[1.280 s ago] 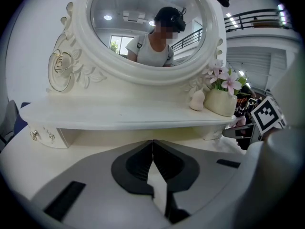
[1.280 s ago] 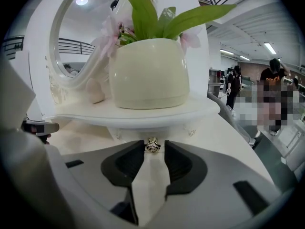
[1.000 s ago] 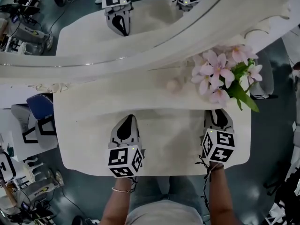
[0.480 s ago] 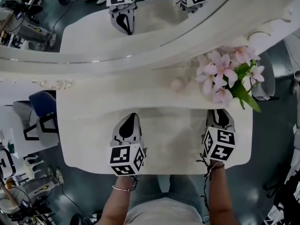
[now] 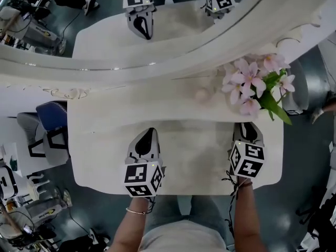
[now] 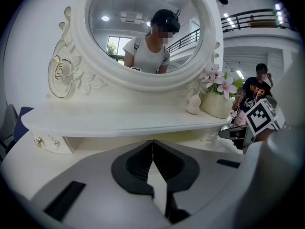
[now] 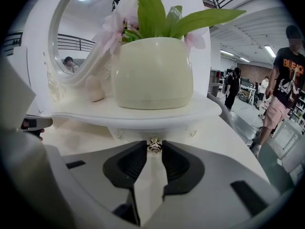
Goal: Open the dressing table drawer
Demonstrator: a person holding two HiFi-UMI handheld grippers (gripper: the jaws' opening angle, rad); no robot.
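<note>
Metal drawer knob, pinched by right hand-held gripper, narrow jaws just closing

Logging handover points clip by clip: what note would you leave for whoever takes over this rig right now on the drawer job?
Left gripper: fingers shut, empty, over the tabletop.
Right gripper: fingers have just been closing and now pinch the drawer knob, under the shelf that carries the flower pot.
Done: knob grasped.
Left: the drawer looks closed; likely next, pull the knob straight back to slide it out.
</note>
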